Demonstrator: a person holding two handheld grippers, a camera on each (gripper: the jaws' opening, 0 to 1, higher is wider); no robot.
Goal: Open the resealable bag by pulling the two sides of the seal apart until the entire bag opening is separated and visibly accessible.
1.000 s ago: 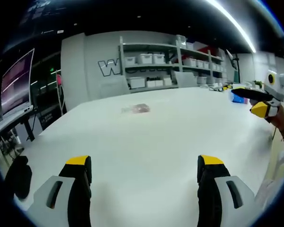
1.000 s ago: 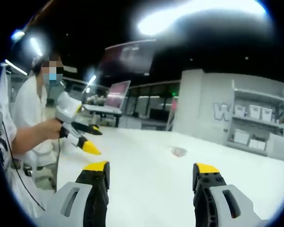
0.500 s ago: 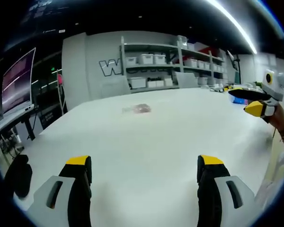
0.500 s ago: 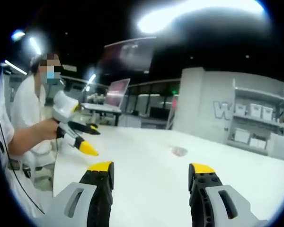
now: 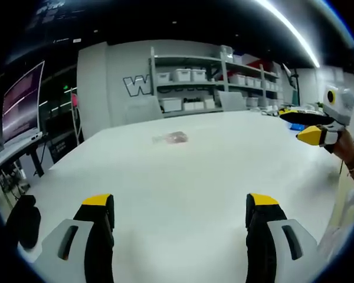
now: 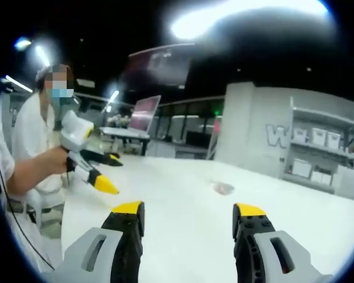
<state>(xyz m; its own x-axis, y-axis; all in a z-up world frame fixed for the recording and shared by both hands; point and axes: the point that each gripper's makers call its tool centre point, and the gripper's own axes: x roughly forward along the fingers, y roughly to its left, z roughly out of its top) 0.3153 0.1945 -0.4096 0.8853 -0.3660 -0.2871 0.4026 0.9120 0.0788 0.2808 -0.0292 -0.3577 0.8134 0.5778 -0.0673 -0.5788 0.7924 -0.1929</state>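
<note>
Resealable bag (image 5: 171, 137) lies flat mid white table (image 5: 189, 177), well beyond left gripper (image 5: 180, 207) & right gripper (image 6: 187, 213), both w/ jaws wide, holding nothing.

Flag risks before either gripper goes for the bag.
The small clear resealable bag lies flat, far across the white table; thin film may slide instead of being pinched. Both the left gripper and right gripper are open and empty, so seal alignment is unproven.
</note>
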